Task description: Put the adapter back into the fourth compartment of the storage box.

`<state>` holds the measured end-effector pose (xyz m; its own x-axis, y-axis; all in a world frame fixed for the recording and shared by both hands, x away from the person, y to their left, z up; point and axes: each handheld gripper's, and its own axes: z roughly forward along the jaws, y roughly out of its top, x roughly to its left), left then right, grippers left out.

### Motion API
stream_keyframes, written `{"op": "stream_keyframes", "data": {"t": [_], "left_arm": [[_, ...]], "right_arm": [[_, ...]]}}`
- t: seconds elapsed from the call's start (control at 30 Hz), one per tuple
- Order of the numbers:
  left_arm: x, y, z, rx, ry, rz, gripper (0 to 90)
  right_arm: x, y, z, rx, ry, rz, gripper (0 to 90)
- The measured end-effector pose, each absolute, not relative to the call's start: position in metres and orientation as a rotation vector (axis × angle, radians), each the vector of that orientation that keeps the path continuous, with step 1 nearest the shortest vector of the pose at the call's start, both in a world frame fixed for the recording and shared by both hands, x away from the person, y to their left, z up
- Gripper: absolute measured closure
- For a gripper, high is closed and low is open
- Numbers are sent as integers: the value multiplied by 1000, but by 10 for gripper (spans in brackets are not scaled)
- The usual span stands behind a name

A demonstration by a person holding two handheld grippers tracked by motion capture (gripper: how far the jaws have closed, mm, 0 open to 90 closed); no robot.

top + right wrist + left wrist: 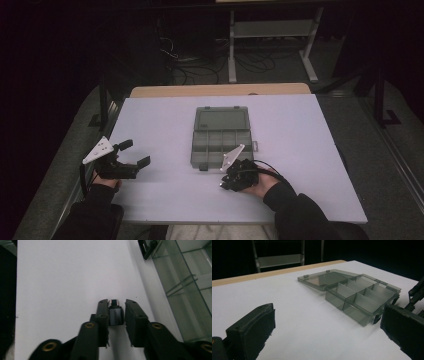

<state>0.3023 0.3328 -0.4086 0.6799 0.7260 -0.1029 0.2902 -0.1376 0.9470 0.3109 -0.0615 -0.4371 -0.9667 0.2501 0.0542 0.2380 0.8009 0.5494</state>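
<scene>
A small grey USB adapter (115, 315) sits between the jaws of my right gripper (117, 302), which is shut on it just above the white table (65, 277). From above, the right gripper (223, 184) points down and to the left, just in front of a smoky clear compartment box (220, 147). The box lies open with its lid (221, 120) flat behind it, and the compartments look empty. My left gripper (136, 152) stands open at the table's left side, holding nothing. Between its wide jaws the left gripper (328, 327) looks toward the box (362, 302).
The white tabletop (300, 150) has free room left and right of the box. A wooden edge (220, 90) runs along the far side. Beyond it are a dark floor with cables (200, 70) and a metal stand (270, 30).
</scene>
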Motion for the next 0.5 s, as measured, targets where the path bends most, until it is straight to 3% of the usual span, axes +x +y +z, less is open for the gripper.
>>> {"op": "stream_keyframes", "data": {"t": [0.5], "left_arm": [[302, 333, -409, 1717, 823, 462, 0]], "right_arm": [[311, -65, -429, 403, 2933, 949, 753]]}}
